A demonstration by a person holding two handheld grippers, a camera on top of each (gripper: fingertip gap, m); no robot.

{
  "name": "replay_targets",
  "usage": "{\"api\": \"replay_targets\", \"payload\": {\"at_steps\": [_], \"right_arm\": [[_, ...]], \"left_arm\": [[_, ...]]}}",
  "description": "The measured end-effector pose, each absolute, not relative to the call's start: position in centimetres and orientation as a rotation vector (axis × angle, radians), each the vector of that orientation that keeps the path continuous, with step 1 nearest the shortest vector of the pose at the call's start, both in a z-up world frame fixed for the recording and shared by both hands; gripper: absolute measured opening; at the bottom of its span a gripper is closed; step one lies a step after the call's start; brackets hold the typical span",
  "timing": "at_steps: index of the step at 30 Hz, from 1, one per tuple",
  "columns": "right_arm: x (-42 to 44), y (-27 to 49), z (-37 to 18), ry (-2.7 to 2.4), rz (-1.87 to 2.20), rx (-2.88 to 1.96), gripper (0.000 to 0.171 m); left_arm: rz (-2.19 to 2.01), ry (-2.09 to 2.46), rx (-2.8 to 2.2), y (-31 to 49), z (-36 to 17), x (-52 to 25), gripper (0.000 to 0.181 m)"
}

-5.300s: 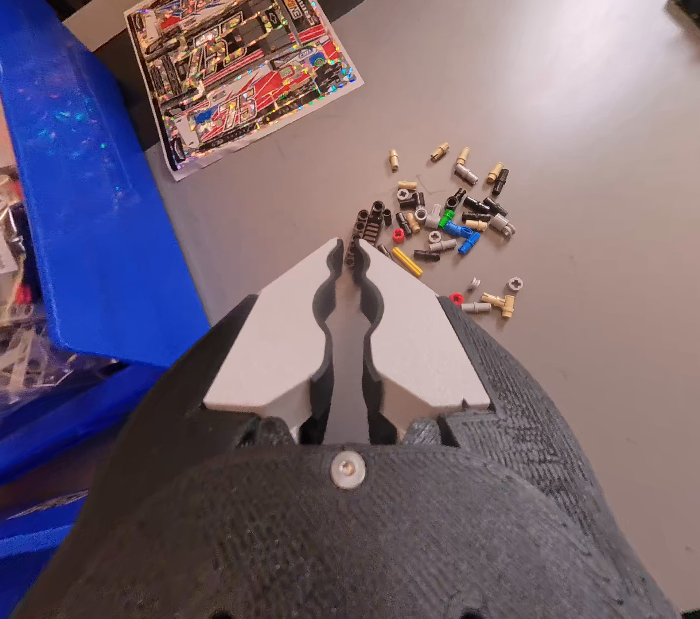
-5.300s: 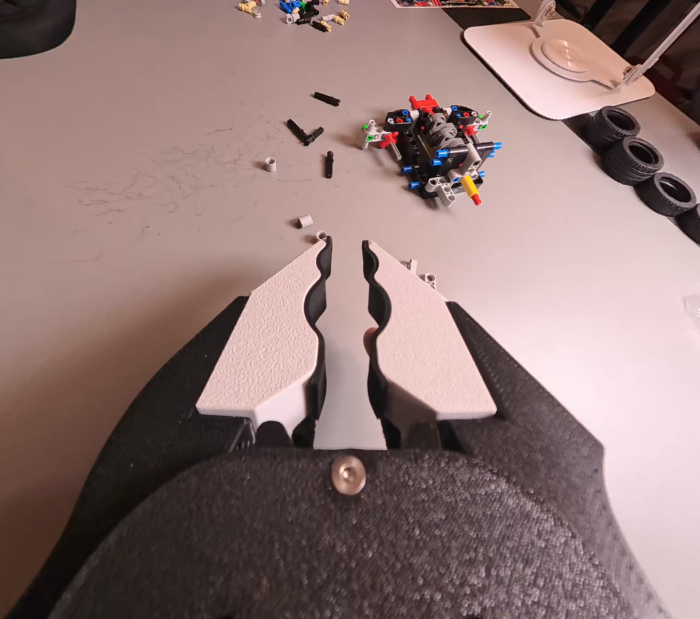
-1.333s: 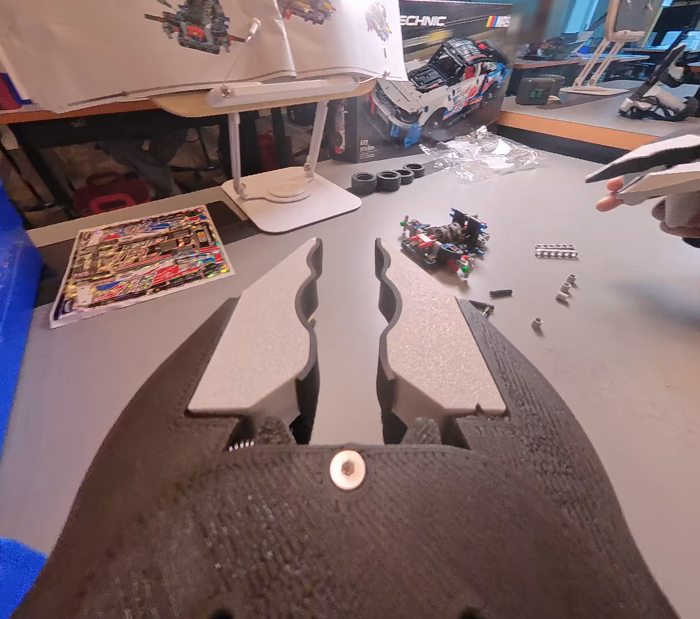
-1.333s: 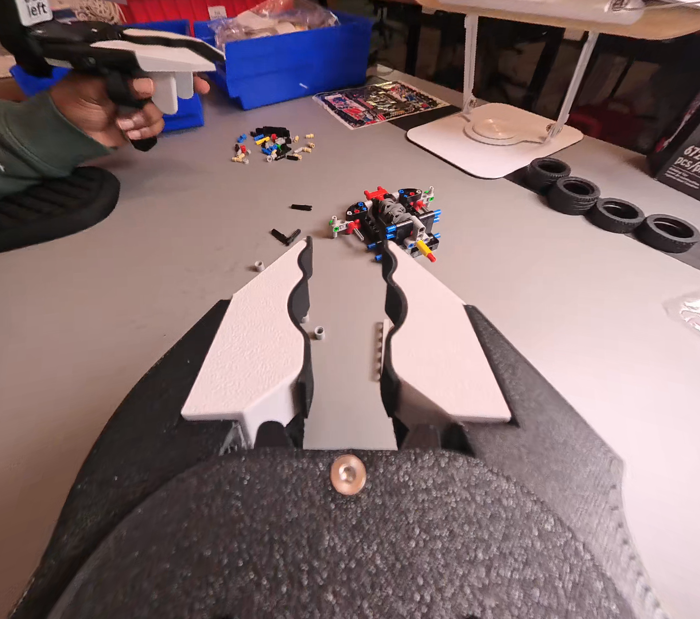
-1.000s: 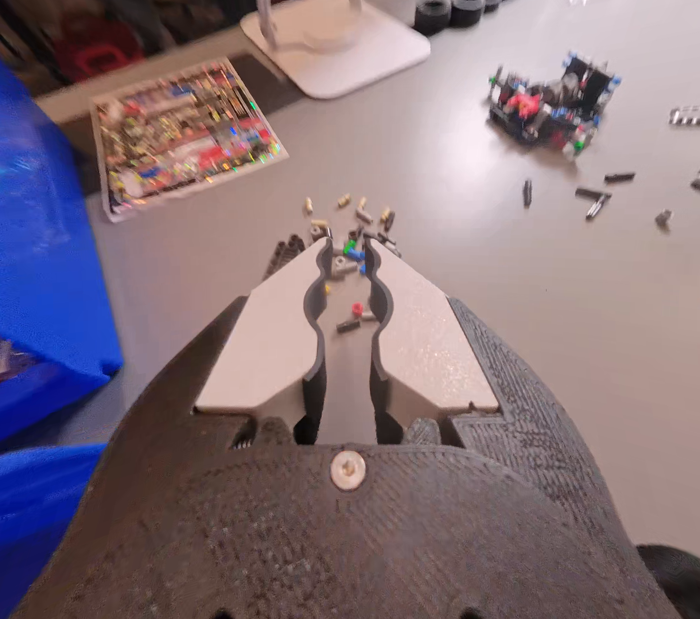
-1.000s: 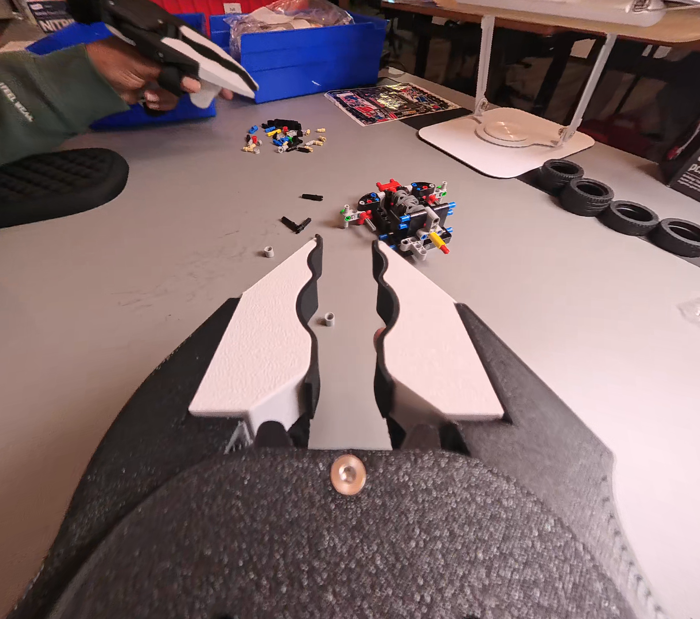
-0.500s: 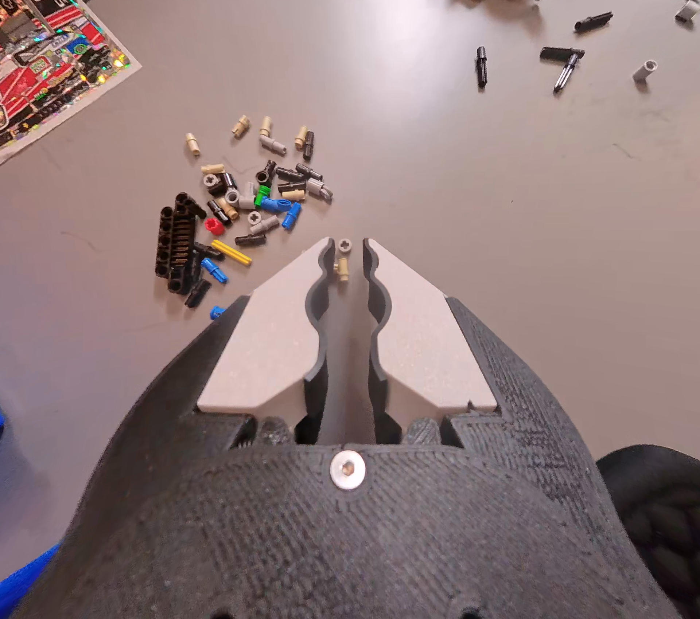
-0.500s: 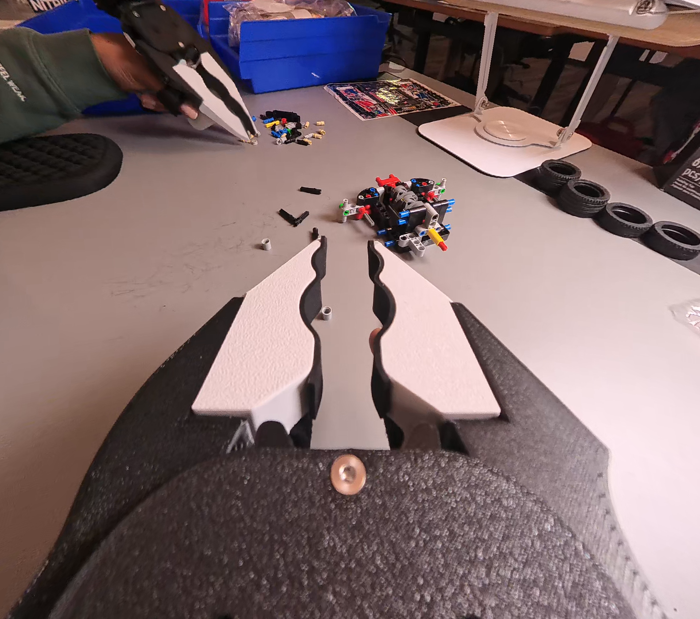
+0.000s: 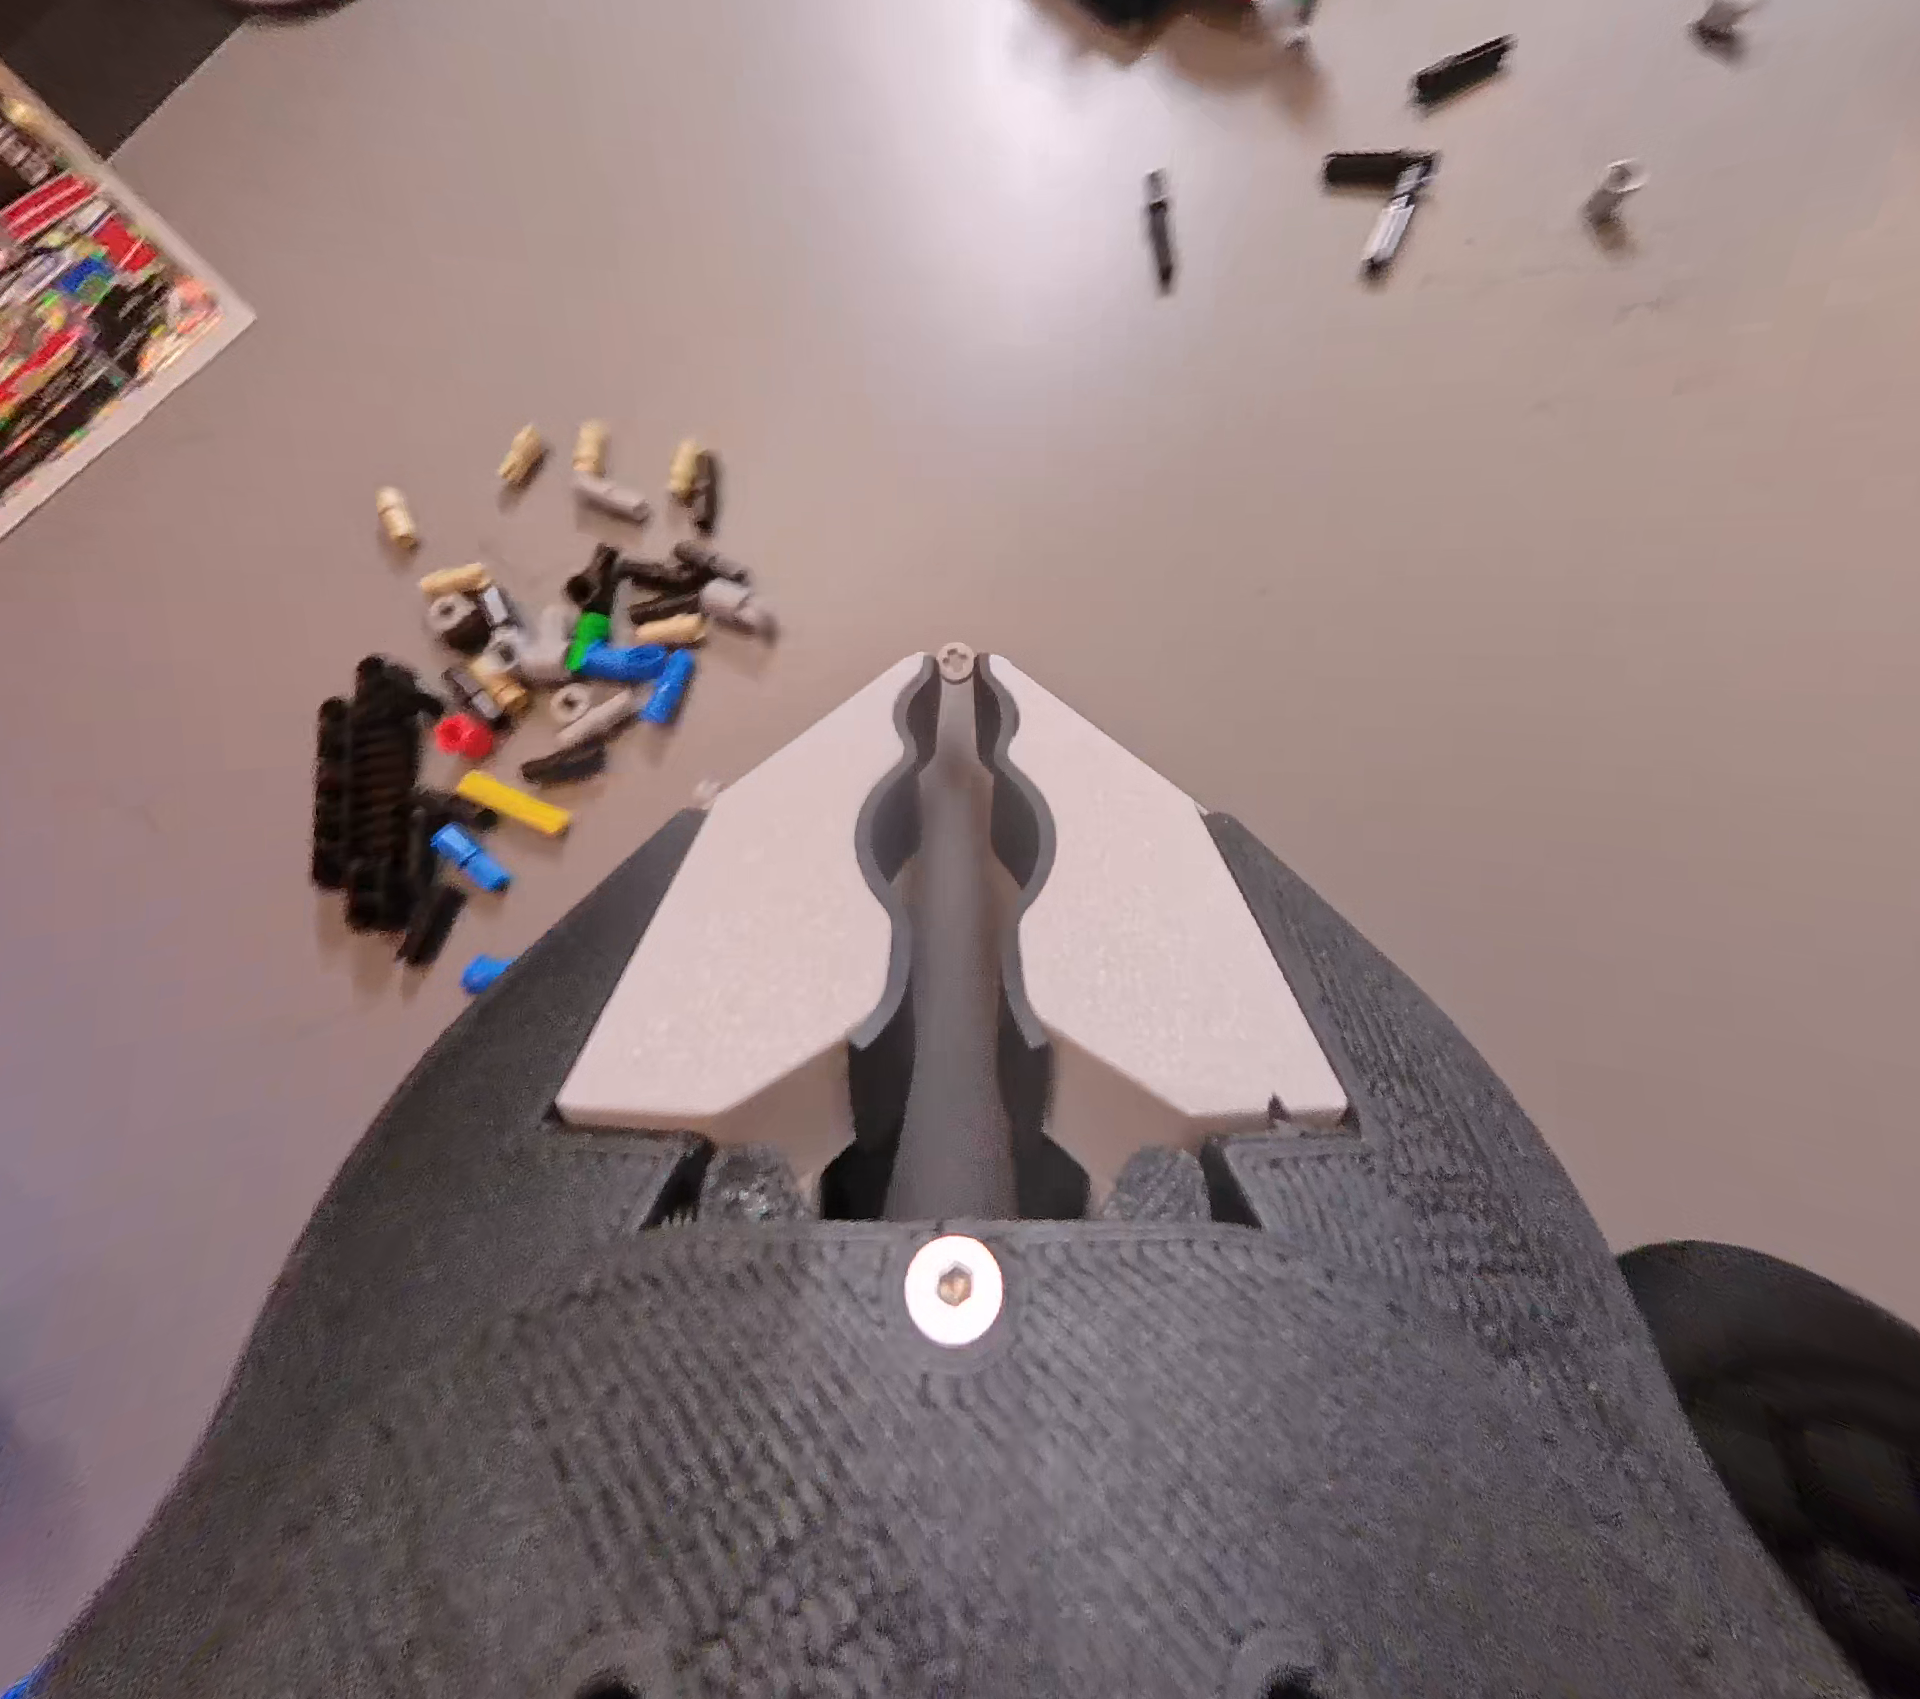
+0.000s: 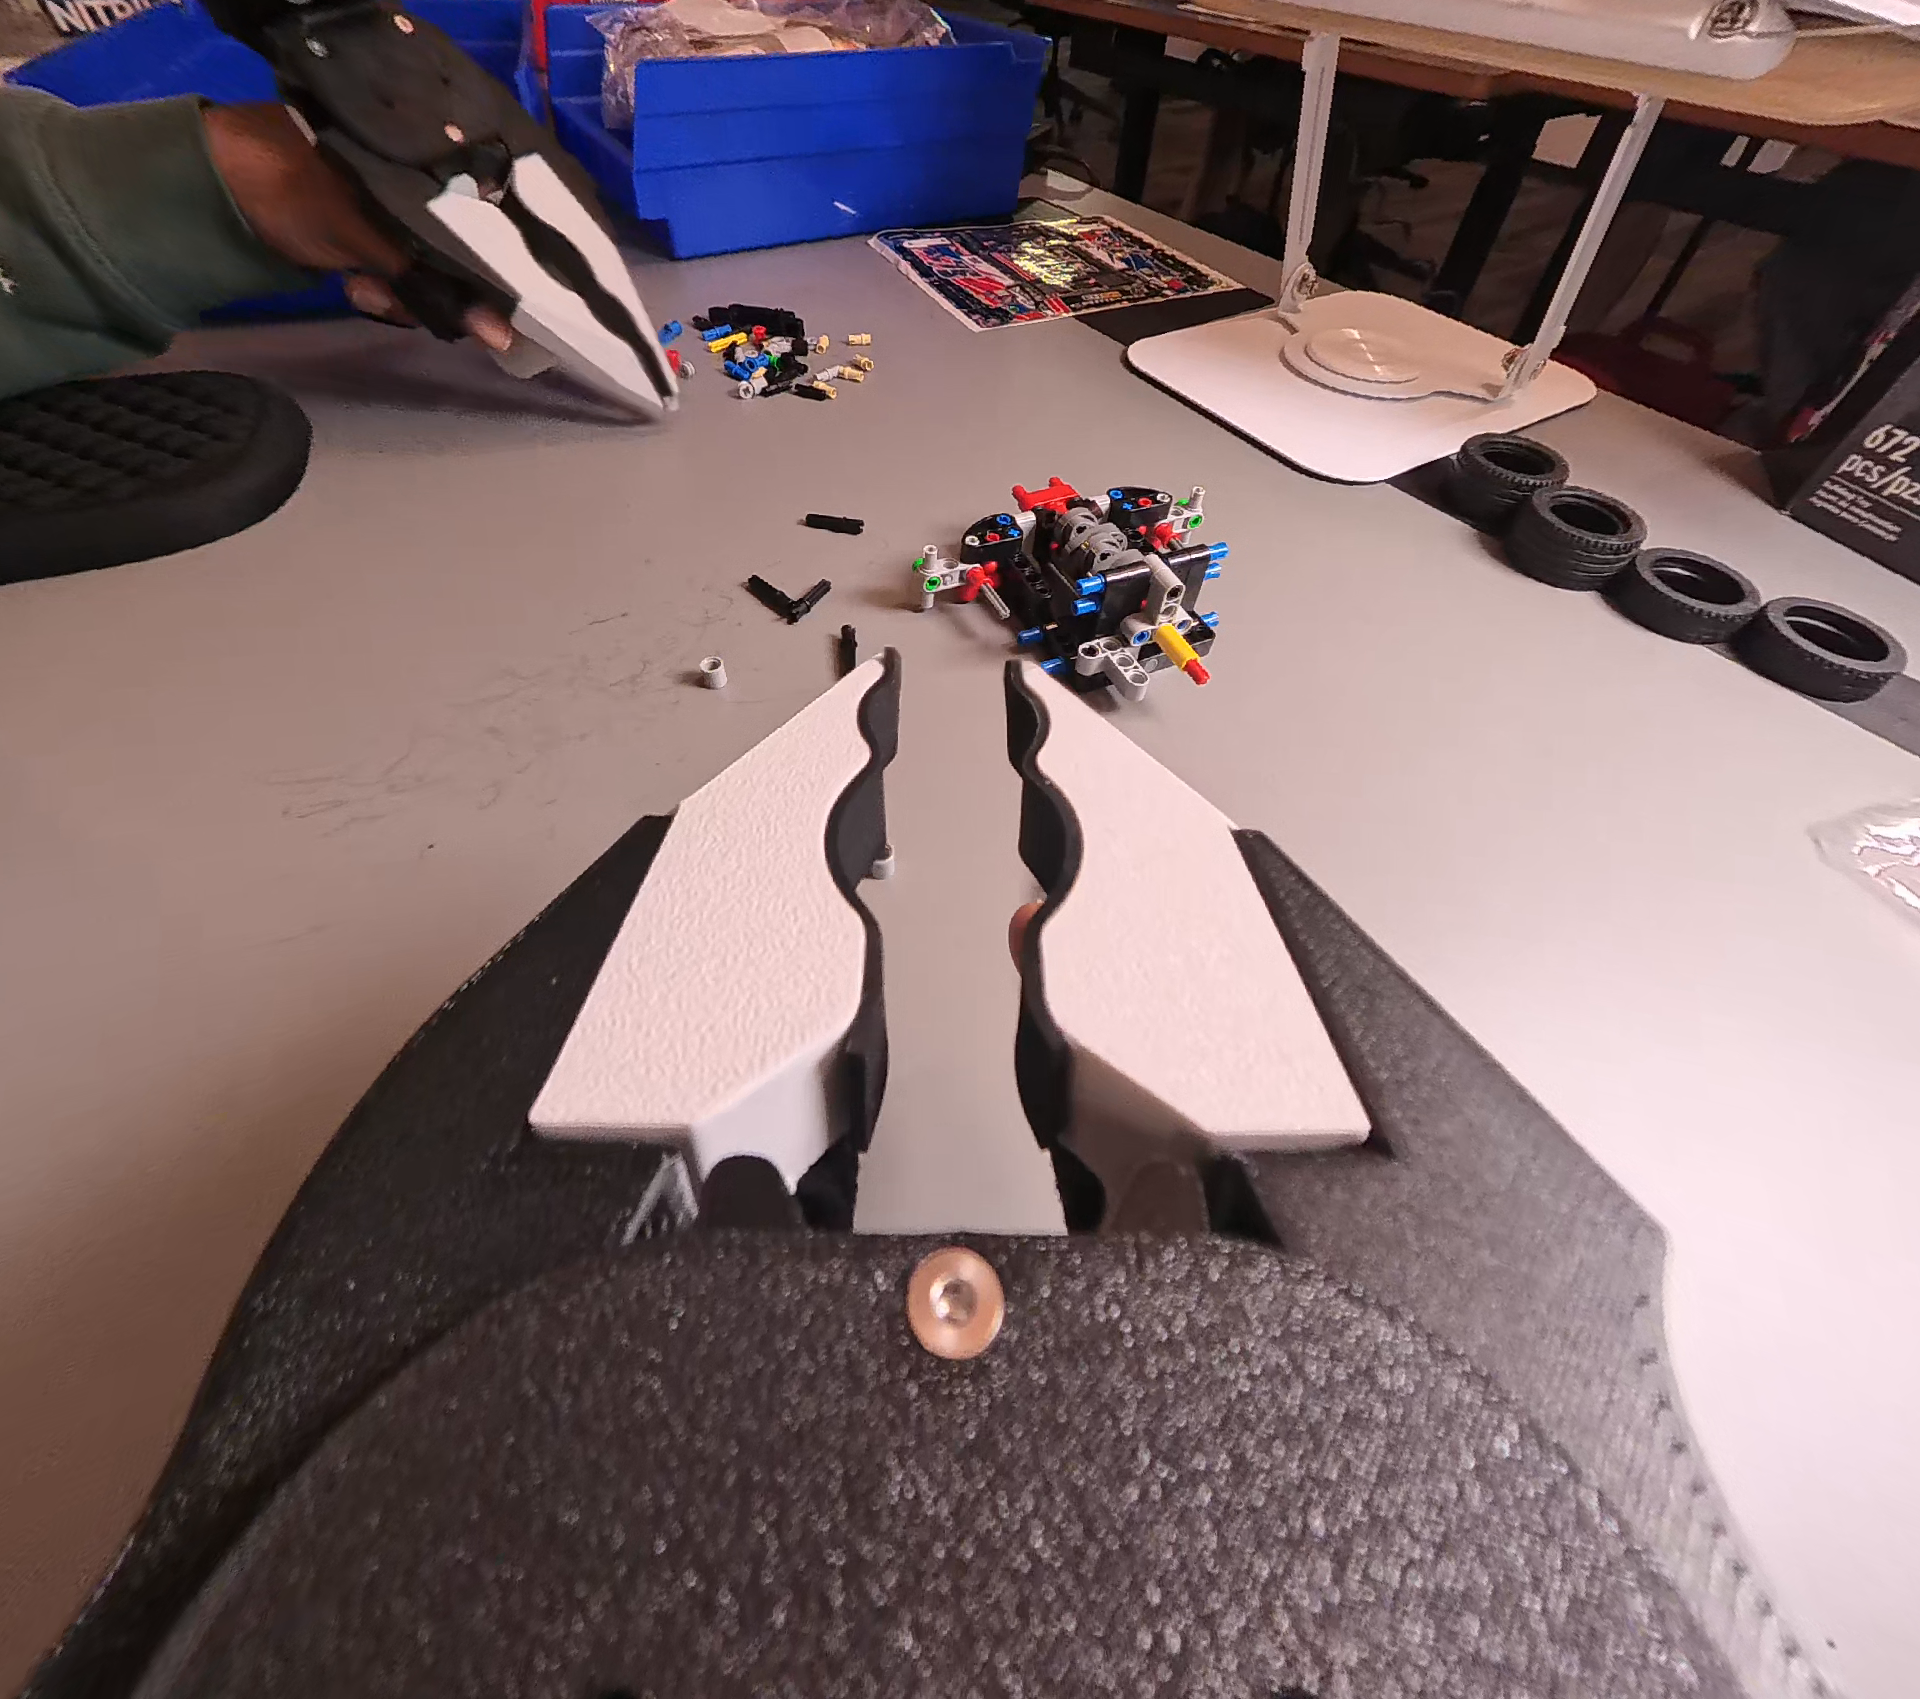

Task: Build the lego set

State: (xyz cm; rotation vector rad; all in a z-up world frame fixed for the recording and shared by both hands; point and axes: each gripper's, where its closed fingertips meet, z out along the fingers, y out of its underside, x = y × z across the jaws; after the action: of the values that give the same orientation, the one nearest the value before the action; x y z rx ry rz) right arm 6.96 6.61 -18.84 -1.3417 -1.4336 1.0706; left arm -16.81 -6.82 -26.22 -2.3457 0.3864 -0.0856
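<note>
The half-built car [image 10: 1081, 584] sits mid-table, ahead of my right claw [image 10: 951, 678] and a touch to its right, near the tips; its long axis seems to run across my line of reach. My right claw is spread and empty, so it's the nearer one by far.

My left claw [image 9: 954, 662] is pressed nearly together on a small grey pin [image 9: 953, 661] at the very tips. It's well apart from the car, just beside the pile of loose bits [image 10: 774, 350]. I judge the pin has to travel to the car next.

Between left claw & car: a few black pins [image 10: 790, 595] and a grey bush [image 10: 713, 671], low, nothing tall in the way.

Beyond the car: white stand base [image 10: 1361, 382]. Right of the car: four tyres [image 10: 1662, 569]. Past the pile: sticker sheet [image 10: 1055, 273], blue bins [image 10: 821, 132].
</note>
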Motion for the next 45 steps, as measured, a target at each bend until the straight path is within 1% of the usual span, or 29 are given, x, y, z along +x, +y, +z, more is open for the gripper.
{"api": "replay_targets", "payload": {"at_steps": [1, 9, 16, 18, 20, 24, 27, 29, 36, 40, 45], "right_arm": [[7.0, 6.7, -18.8, -1.428, 1.07, -1.342, 0.017], [7.3, 7.5, -18.2, -1.386, 1.033, -1.348, 0.02], [7.9, 8.8, -17.6, -1.312, 1.028, -1.374, 0.024], [7.9, 8.7, -17.5, -1.315, 1.024, -1.369, 0.024], [7.9, 8.7, -17.4, -1.318, 1.021, -1.363, 0.023], [8.0, 8.6, -17.3, -1.319, 1.027, -1.356, 0.023], [8.0, 8.4, -17.2, -1.323, 1.031, -1.349, 0.023], [8.0, 8.4, -17.2, -1.327, 1.031, -1.347, 0.023], [8.0, 8.4, -17.5, -1.334, 1.032, -1.352, 0.023], [8.0, 8.5, -17.6, -1.333, 1.031, -1.356, 0.023], [8.0, 8.6, -17.7, -1.335, 1.03, -1.363, 0.023]], "left_arm": [[-0.11, 0.413, -2.334, -6.7, -26.0, -15.7, 0.004], [-0.23, 0.684, -2.305, -6.5, -26.6, -7.6, 0.004], [-0.284, 0.804, -2.295, -6.7, -27.2, -4.6, 0.007], [-0.283, 0.783, -2.284, -6.5, -26.8, -5.1, 0.009], [-0.286, 0.701, -2.266, -6.1, -25.7, -6.7, 0.016], [-0.195, 0.424, -2.243, -5.3, -23.7, -13.8, 0.018], [-0.099, 0.247, -2.265, -5.5, -24.1, -19.1, 0.016], [-0.078, 0.202, -2.287, -5.6, -24.8, -20.7, 0.015], [-0.015, 0.295, -2.341, -4.7, -26.5, -20.4, 0.013], [-0.002, 0.303, -2.347, -4.2, -26.7, -20.2, 0.011], [0.044, 0.336, -2.356, -4.0, -26.9, -20.3, 0.004]]}}
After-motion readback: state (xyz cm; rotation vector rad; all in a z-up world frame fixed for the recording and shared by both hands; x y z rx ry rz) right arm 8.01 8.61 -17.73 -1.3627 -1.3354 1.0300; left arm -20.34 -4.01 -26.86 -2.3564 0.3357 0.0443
